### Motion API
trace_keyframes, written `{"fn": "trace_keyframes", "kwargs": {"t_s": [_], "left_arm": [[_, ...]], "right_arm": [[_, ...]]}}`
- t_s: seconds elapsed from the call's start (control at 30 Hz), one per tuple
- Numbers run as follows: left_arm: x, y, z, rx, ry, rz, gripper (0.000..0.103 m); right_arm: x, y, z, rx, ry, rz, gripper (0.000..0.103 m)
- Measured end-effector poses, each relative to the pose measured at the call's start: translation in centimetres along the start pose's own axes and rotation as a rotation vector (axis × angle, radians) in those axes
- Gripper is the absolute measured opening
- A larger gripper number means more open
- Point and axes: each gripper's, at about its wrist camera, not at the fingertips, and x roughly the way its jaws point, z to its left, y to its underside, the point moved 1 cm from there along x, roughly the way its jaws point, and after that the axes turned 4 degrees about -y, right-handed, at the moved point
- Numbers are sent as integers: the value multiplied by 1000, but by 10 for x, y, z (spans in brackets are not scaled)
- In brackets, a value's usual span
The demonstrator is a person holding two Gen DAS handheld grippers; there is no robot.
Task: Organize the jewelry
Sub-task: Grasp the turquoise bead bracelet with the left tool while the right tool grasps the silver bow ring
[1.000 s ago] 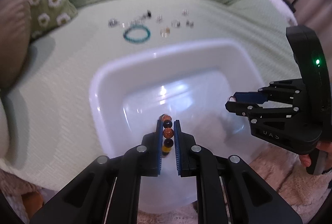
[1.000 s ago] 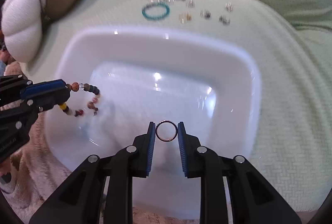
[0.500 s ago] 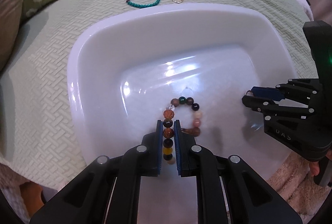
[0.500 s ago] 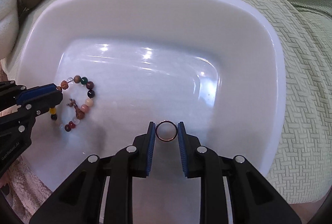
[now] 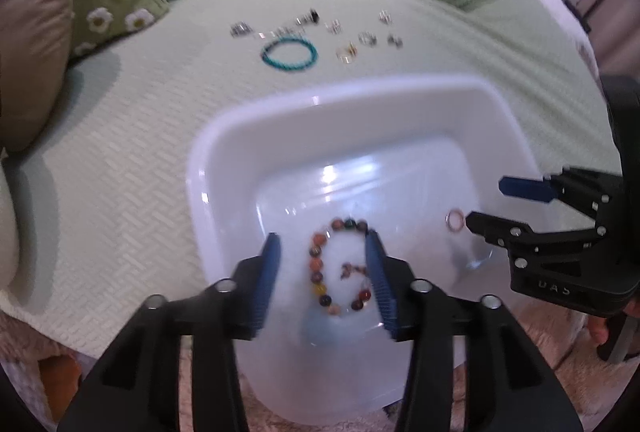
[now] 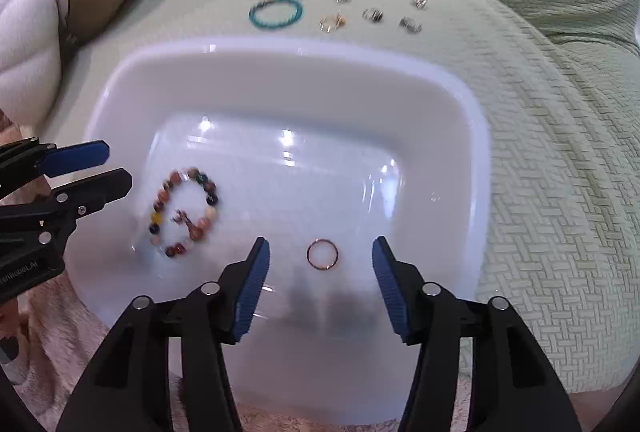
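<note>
Now both claws gape wide, holding nothing. Left claw straddles a multicoloured beaded bracelet lying on the white tub floor; right claw flanks a thin coppery ring. Teal bracelet lies beyond on green bedspread.

Left tongs spread wide, empty; right tongs likewise.
</note>
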Motion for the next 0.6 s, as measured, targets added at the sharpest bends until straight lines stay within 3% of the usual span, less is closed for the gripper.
{"fn": "trace_keyframes", "kwargs": {"t_s": [0.03,0.1,0.2,0.37,0.6], "left_arm": [[-4,-5,5,-14,2,-13,51],[-11,-19,12,-41,-3,-42,66],[-22,-53,30,-73,-56,-87,82],[1,-122,47,-102,-69,-61,84],[95,-182,48,-79,-49,110,83]], "right_arm": [[-9,-9,-10,22,-3,-27,58],[-23,-19,-23,56,0,-78,78],[-43,-47,-44,86,21,-135,87],[-41,-103,-86,166,13,-151,87],[-7,-180,-118,184,-11,-106,87]]}}
